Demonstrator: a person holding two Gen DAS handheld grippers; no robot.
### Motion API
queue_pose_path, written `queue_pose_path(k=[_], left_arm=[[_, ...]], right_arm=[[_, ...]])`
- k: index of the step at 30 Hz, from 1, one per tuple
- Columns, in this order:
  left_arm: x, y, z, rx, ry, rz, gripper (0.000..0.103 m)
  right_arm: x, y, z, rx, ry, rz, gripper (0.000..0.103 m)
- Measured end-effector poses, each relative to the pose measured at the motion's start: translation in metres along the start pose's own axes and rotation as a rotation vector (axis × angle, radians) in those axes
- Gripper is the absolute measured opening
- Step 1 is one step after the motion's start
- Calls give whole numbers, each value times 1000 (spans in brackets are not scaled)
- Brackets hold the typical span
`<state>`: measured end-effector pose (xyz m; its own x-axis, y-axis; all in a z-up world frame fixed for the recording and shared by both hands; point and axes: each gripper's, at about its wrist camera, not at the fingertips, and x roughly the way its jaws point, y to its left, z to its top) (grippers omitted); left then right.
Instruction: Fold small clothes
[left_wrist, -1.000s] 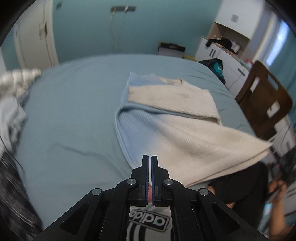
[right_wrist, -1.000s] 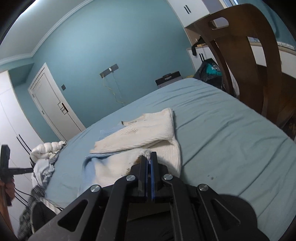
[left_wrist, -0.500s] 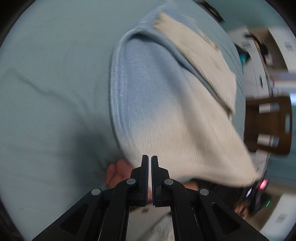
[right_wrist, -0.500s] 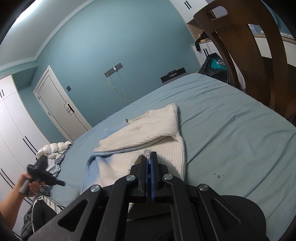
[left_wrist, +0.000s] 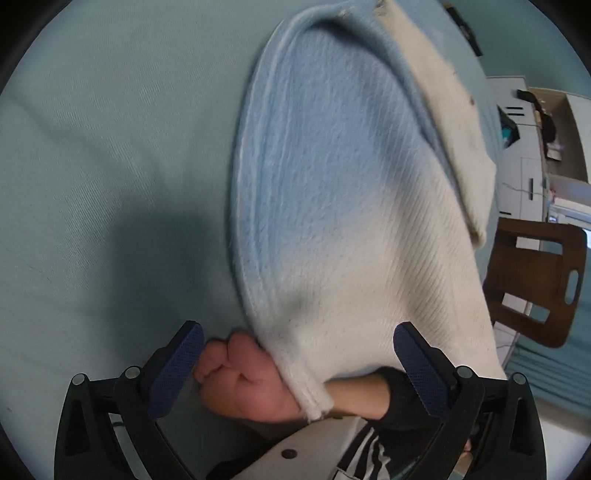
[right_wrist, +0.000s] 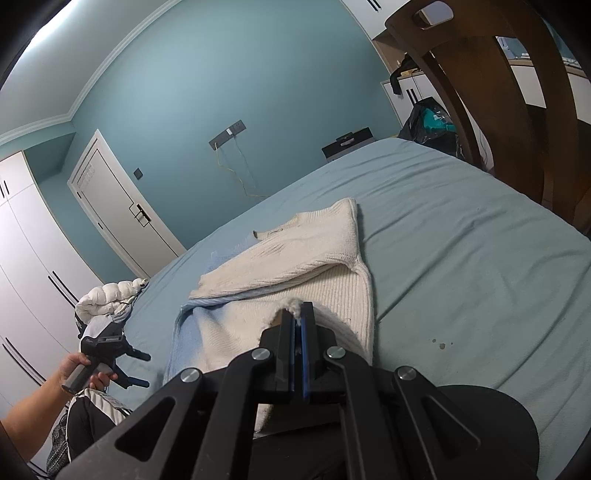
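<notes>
Left wrist view, sweater (left_wrist: 351, 229) hem corner between spread fingers (left_wrist: 177, 365)

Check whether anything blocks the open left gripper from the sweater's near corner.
Yes. A bare foot lies between the left gripper's open fingers, beside the sweater's hem corner, which drapes over the ankle. Its jaws have just opened. The right gripper pinches the other hem.

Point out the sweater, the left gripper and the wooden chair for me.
sweater (right_wrist: 295, 258): right wrist view, on the cream folded-over upper layer.
left gripper (left_wrist: 298, 365): left wrist view, midway between its open fingertips, over the hem corner.
wooden chair (left_wrist: 535, 295): left wrist view, on its brown back panel.
</notes>
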<state>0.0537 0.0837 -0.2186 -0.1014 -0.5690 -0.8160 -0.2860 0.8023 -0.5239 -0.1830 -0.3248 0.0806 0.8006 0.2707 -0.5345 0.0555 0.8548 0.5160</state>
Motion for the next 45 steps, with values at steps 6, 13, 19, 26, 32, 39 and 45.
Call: queue_pose_path(k=[6, 13, 19, 26, 32, 39, 45], left_arm=[[48, -2, 16, -45, 128, 39, 98], [89, -25, 26, -9, 192, 100, 17], [32, -82, 10, 151, -29, -103, 9], [-82, -121, -32, 199, -372, -480, 7], [-137, -111, -49, 156, -454, -662, 7], [-135, -101, -94, 160, -409, -705, 7], [-112, -65, -120, 14, -300, -741, 7]], right_arm=[[0, 1, 0, 1, 0, -3, 0], [3, 3, 1, -25, 5, -17, 0], [-8, 18, 12, -102, -68, -11, 0], [-31, 38, 43, -51, -266, 58, 0], [-60, 29, 70, 44, -440, 64, 0], [-119, 22, 70, 18, -555, 69, 0], [-138, 23, 62, -30, -468, 80, 0]])
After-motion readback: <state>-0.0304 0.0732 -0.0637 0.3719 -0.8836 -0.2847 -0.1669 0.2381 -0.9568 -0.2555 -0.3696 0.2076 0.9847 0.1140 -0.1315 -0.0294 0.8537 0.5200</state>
